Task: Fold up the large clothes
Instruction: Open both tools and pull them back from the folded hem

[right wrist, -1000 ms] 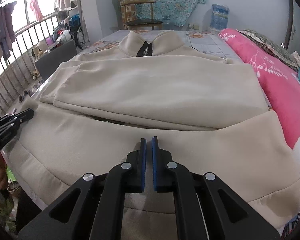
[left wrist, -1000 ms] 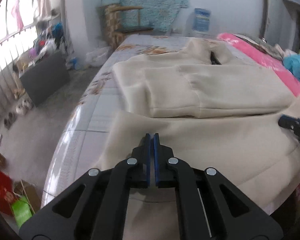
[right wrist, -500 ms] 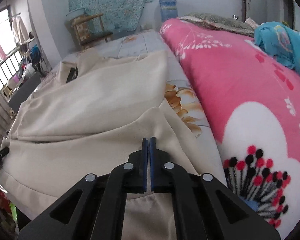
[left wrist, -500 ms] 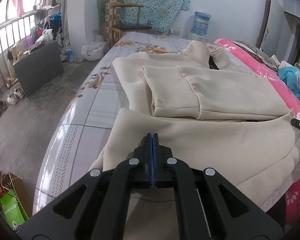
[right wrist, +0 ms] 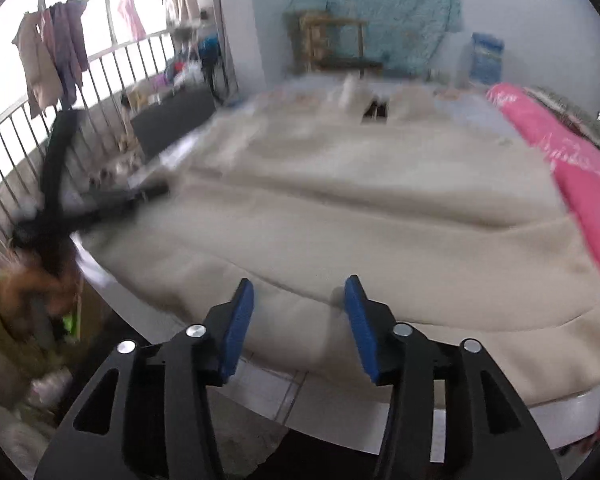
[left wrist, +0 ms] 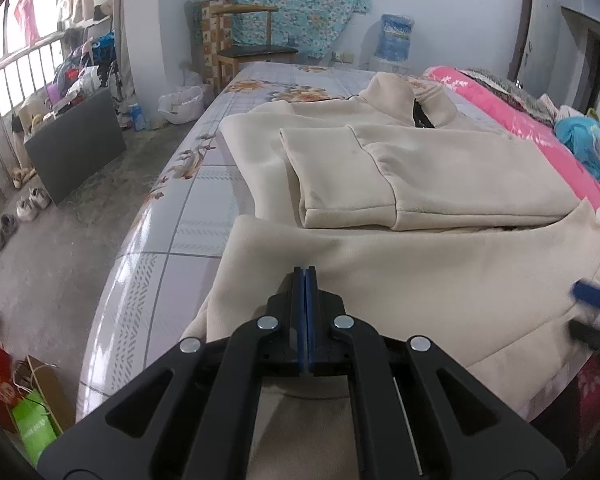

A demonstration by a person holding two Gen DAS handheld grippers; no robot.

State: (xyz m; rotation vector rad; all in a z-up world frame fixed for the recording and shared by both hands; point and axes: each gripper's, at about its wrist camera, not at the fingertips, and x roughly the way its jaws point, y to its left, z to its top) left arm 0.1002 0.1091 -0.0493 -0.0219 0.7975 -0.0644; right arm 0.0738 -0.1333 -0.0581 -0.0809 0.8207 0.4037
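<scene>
A large cream sweatshirt lies on the bed with both sleeves folded over its body and the collar at the far end. My left gripper is shut on the sweatshirt's bottom hem at its left corner. My right gripper is open and empty, just in front of the hem at the bed's near edge; this view is blurred. The sweatshirt fills the middle of the right wrist view. The right gripper also shows blurred at the right edge of the left wrist view.
The bed has a floral sheet on the left and a pink quilt on the right. A wooden chair and a water bottle stand at the far wall. A dark box, shoes and bags sit on the floor left.
My right gripper has let go of the hem, opened and swung back toward the bed's near edge. My left gripper stays shut on the hem and has barely moved.
</scene>
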